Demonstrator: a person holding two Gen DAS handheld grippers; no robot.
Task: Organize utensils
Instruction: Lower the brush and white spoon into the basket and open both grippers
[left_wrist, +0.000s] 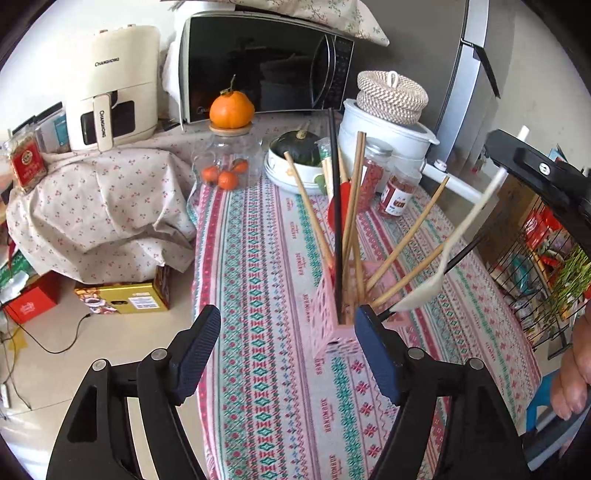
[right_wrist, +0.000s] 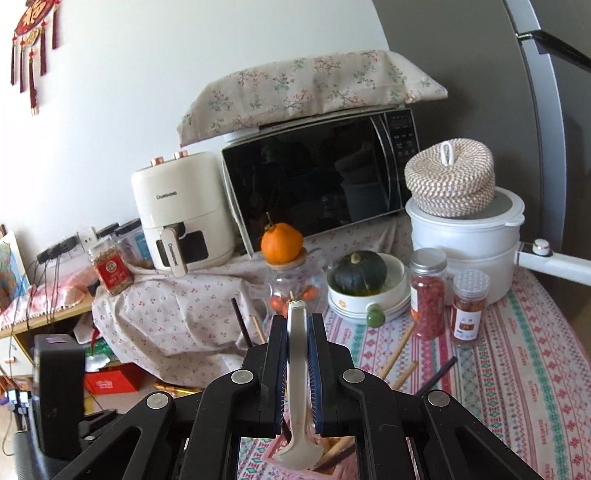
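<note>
A pink lattice utensil holder (left_wrist: 330, 321) stands on the patterned tablecloth (left_wrist: 258, 295). It holds several wooden chopsticks (left_wrist: 354, 192), one black chopstick (left_wrist: 335, 206) and a red utensil (left_wrist: 338, 210). My left gripper (left_wrist: 286, 350) is open just in front of the holder, with nothing between its pads. My right gripper (right_wrist: 297, 350) is shut on the handle of a white spoon (right_wrist: 297, 369). In the left wrist view that right gripper (left_wrist: 517, 162) holds the white spoon (left_wrist: 461, 236) slanted, its bowl low beside the holder's right edge. Chopstick ends (right_wrist: 400, 347) poke up around the right gripper.
At the back stand a microwave (left_wrist: 258, 62), an air fryer (left_wrist: 114, 88), a glass jar with an orange on top (left_wrist: 229, 162), a bowl with a green squash (left_wrist: 295, 158), a white pot (left_wrist: 384, 136) and spice jars (left_wrist: 397, 192). A wire rack (left_wrist: 546, 266) flanks the table's right; a hand (left_wrist: 572, 376) shows there.
</note>
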